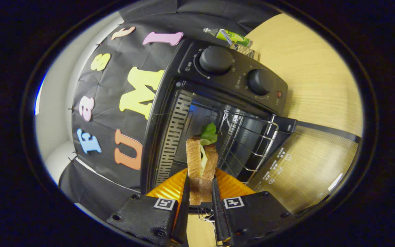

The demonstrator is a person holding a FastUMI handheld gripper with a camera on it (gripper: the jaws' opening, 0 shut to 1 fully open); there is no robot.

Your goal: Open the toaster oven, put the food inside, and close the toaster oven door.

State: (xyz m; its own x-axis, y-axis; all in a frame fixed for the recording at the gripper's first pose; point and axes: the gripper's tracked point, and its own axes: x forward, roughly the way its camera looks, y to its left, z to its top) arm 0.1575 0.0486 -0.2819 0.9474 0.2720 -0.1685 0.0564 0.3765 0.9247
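A black toaster oven (pixel 228 79) with two round knobs stands on the wooden table, its glass door (pixel 303 164) swung down open. A wire rack (pixel 249 144) sits inside the cavity. My gripper (pixel 200 187) is shut on a sandwich (pixel 201 161) of toasted bread with green lettuce sticking out at its far end. Both fingers press on the bread's sides. The sandwich is held on edge just in front of the oven's opening, its leafy end reaching toward the cavity.
The wooden table (pixel 314 75) runs beyond and beside the oven. A green bottle (pixel 233 37) lies behind the oven near a small wire basket (pixel 243 50). Black cloth wall stands on the oven's other side.
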